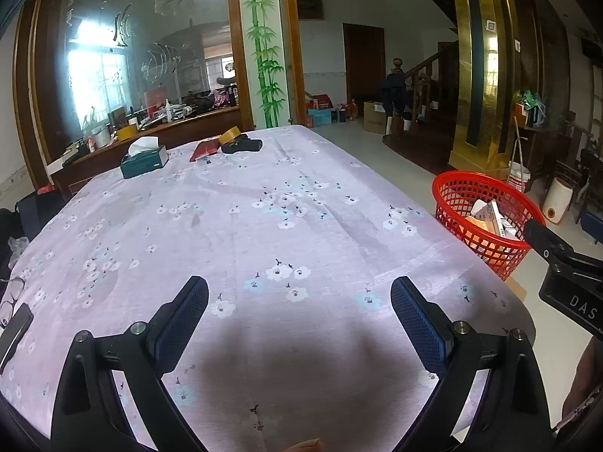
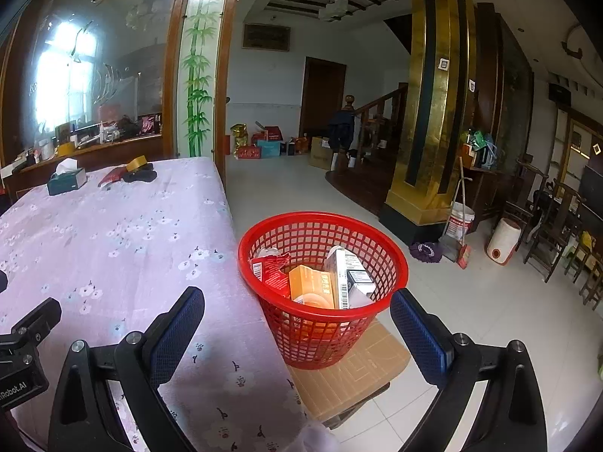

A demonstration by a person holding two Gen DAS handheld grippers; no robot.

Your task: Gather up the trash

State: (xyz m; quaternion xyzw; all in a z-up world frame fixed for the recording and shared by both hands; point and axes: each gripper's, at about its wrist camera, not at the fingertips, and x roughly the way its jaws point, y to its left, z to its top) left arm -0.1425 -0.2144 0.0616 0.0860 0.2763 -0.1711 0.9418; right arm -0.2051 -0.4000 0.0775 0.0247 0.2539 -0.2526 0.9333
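A red mesh basket (image 2: 380, 252) stands on a flat cardboard sheet (image 2: 361, 373) beside the table's right edge; it shows in the left wrist view too as the basket (image 1: 452, 184). Inside lie an orange box (image 2: 311, 286), a white carton (image 2: 345, 275) and a torn red packet (image 2: 271, 269). My right gripper (image 2: 297, 318) is open, its blue pads wide apart in front of the basket, nothing between them. My left gripper (image 1: 299, 309) is open over the bare flowered tablecloth (image 1: 264, 207), holding nothing.
At the table's far end sit a green tissue box (image 1: 145, 160), a red packet (image 1: 205, 149), a roll of tape (image 1: 230, 135) and a black case (image 1: 241, 146). Glasses (image 1: 11, 293) and a phone (image 1: 13, 329) lie at the left edge. A broom, bucket and chairs stand on the right.
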